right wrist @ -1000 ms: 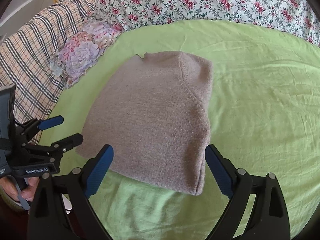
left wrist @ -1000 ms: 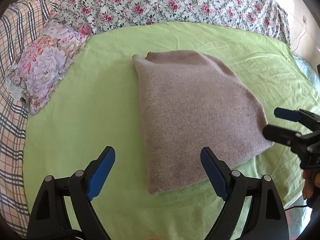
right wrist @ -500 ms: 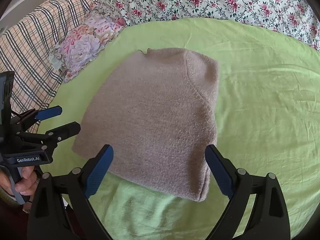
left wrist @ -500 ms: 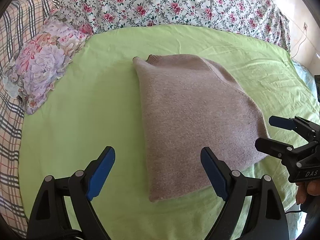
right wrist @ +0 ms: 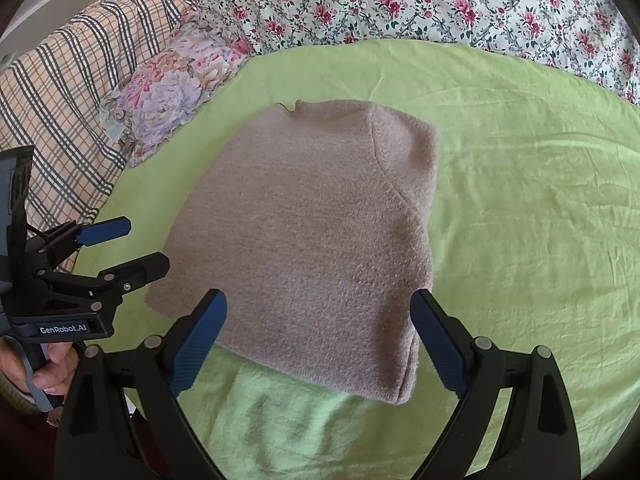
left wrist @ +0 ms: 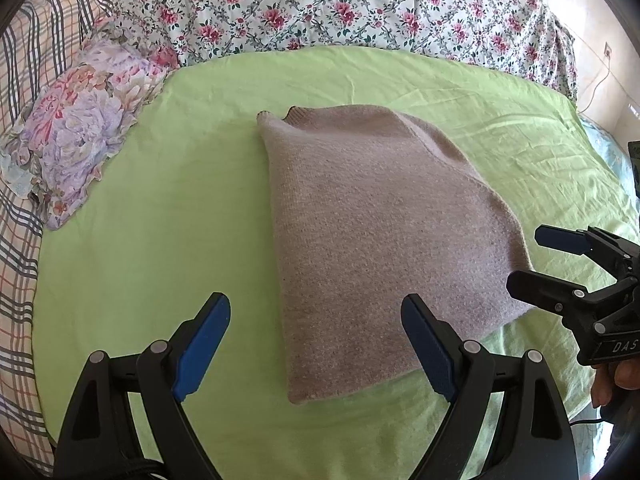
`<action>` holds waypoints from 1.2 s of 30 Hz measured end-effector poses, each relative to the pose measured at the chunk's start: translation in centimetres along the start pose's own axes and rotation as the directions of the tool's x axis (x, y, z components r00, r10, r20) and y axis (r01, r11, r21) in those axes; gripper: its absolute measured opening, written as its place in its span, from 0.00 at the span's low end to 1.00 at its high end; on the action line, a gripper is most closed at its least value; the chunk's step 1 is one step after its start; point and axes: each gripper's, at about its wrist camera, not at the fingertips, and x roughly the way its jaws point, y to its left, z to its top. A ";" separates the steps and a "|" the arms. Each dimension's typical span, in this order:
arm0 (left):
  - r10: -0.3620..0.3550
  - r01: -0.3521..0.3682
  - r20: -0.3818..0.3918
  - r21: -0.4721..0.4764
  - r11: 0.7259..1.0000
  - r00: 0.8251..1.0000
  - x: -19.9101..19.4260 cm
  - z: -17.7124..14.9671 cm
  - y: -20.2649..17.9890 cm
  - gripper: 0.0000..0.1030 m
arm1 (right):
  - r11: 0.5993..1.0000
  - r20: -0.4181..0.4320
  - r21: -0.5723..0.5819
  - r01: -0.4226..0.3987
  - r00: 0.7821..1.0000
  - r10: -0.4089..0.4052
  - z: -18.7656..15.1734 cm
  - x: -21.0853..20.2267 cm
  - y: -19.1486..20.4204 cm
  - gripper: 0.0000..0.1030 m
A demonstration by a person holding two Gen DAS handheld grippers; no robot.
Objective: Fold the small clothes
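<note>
A folded beige knit sweater (left wrist: 376,232) lies flat on the green sheet (left wrist: 160,216); it also shows in the right wrist view (right wrist: 316,236). My left gripper (left wrist: 316,340) is open and empty, hovering over the sweater's near left corner. It appears in the right wrist view (right wrist: 120,246) at the sweater's left edge. My right gripper (right wrist: 320,340) is open and empty over the sweater's near right edge. It appears in the left wrist view (left wrist: 536,260) beside the sweater's right corner.
A flowered quilt (left wrist: 360,8) lies along the far side of the bed. A purple floral pillow (left wrist: 80,128) and a plaid blanket (right wrist: 60,100) sit at the left. The bed's near edge runs just below both grippers.
Both grippers have moved a little forward and lower toward the sweater's near edge. Both stay open and the sweater has not moved.
</note>
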 end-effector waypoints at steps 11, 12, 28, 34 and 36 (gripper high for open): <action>0.002 -0.002 0.003 -0.002 1.000 1.000 -0.1 -0.1 -0.1 0.85 | 1.000 0.008 0.003 0.002 1.000 -0.002 0.2 -0.3 0.0 0.90; 0.002 -0.002 0.004 -0.001 1.000 1.000 -0.2 -0.1 -0.1 0.85 | 1.000 0.008 0.003 0.002 1.000 -0.002 0.1 -0.3 0.1 0.90; -0.001 0.001 0.005 -0.009 1.000 1.000 -0.2 0.1 0.1 0.85 | 1.000 0.006 -0.001 -0.002 1.000 0.002 0.4 0.0 0.2 0.90; -0.011 0.011 0.006 -0.014 1.000 1.000 -0.2 0.3 0.0 0.85 | 1.000 0.009 0.000 -0.004 1.000 0.004 0.6 0.0 0.1 0.90; -0.010 0.011 0.007 -0.013 1.000 1.000 -0.2 0.3 0.0 0.85 | 1.000 0.010 0.002 -0.005 1.000 0.005 0.7 0.0 0.0 0.90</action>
